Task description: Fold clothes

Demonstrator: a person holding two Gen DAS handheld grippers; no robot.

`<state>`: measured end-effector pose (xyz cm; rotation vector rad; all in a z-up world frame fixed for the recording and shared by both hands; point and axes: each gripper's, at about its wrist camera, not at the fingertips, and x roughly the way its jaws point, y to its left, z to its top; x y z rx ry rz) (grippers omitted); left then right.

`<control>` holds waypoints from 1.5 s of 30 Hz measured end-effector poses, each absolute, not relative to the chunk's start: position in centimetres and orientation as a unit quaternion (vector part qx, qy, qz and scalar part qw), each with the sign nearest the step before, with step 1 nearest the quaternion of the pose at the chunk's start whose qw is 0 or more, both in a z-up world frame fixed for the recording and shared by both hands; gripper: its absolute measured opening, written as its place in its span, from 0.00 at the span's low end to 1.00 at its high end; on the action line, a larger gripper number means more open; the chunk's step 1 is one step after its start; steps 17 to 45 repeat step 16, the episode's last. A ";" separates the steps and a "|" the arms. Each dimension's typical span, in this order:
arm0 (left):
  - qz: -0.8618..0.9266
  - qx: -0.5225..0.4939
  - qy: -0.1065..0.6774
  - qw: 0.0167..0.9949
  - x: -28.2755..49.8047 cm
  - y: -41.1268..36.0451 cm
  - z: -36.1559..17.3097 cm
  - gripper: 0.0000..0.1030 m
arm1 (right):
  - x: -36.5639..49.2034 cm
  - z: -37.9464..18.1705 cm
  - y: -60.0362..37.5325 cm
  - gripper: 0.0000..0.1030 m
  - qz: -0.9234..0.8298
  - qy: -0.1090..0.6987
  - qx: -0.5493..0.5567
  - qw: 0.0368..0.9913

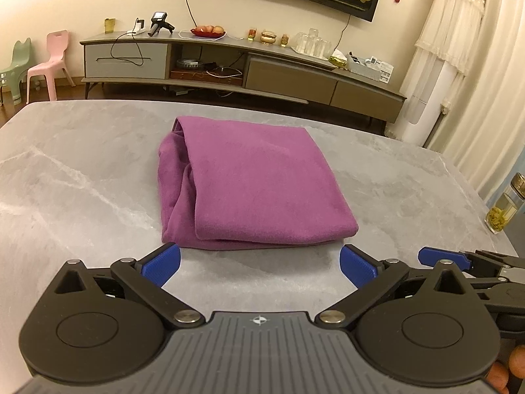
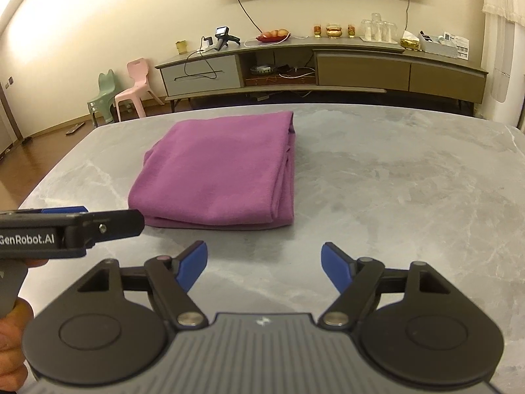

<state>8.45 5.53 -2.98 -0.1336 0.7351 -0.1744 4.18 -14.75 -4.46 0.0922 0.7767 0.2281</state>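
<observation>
Purple cloth [image 1: 249,180] folded into a neat stack, flat on grey marble table [image 1: 82,170], just ahead of left gripper [image 1: 260,264], fingers [image 1: 162,262] spread wide and released, nothing between them, not touching the fabric. Right gripper [image 2: 264,264] likewise released, blue fingers [image 2: 193,264] apart over bare table, cloth ahead and slightly left of them, clear of contact. Left gripper body visible at left edge of right wrist view, near cloth's front left corner, with part of a hand [image 2: 10,338] below it.
</observation>
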 end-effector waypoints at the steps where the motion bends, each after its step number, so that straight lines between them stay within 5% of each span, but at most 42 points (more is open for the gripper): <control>1: -0.088 -0.067 0.361 0.926 8.4 5.5 -3.0 0.99 | 4.2 -4.4 -14.7 0.76 0.112 0.377 0.044 0.918; 45: -0.069 -0.066 0.323 0.941 7.1 5.6 -2.5 0.99 | 4.1 -5.1 -14.1 0.76 0.114 0.385 0.034 0.915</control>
